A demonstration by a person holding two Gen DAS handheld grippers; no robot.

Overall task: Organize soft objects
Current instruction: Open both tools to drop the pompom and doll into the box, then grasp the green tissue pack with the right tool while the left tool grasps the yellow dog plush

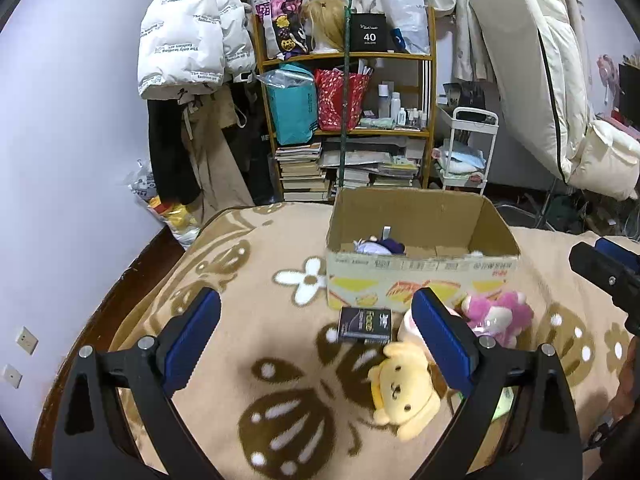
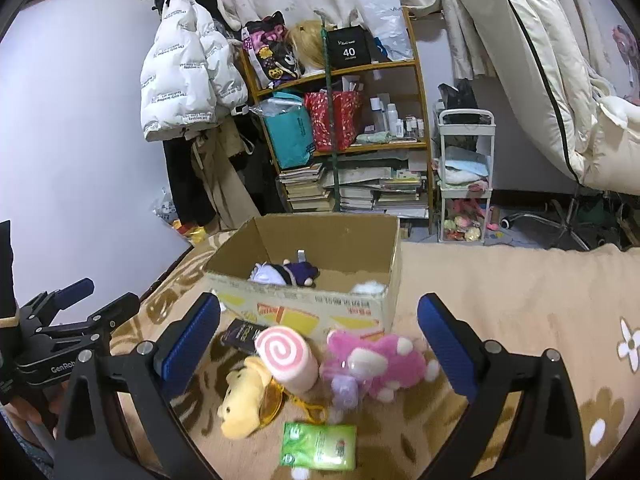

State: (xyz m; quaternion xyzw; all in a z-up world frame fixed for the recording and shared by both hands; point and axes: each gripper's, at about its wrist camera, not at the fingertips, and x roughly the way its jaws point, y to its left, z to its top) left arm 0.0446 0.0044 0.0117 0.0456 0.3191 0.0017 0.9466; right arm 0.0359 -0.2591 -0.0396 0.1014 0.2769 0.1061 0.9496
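Note:
An open cardboard box (image 1: 420, 276) (image 2: 304, 308) stands on the patterned blanket (image 1: 260, 248). Inside it lie a purple-and-white plush (image 1: 380, 246) (image 2: 284, 272) and something white and fluffy (image 2: 370, 288). In front of the box lie a yellow plush (image 1: 404, 388) (image 2: 244, 396), a pink swirl roll plush (image 2: 288, 356) and a pink plush (image 1: 500, 316) (image 2: 380, 360). My left gripper (image 1: 316, 298) hovers open over the blanket, left of the toys. My right gripper (image 2: 320, 302) is open above the toys, with nothing touching its pads.
A black packet (image 1: 364, 325) (image 2: 242, 334) and a green packet (image 2: 320, 446) lie among the toys. Beyond the bed stand a crowded wooden shelf (image 1: 344, 128), a white trolley (image 1: 468, 152) and hanging coats (image 1: 188, 40). The wall runs along the left.

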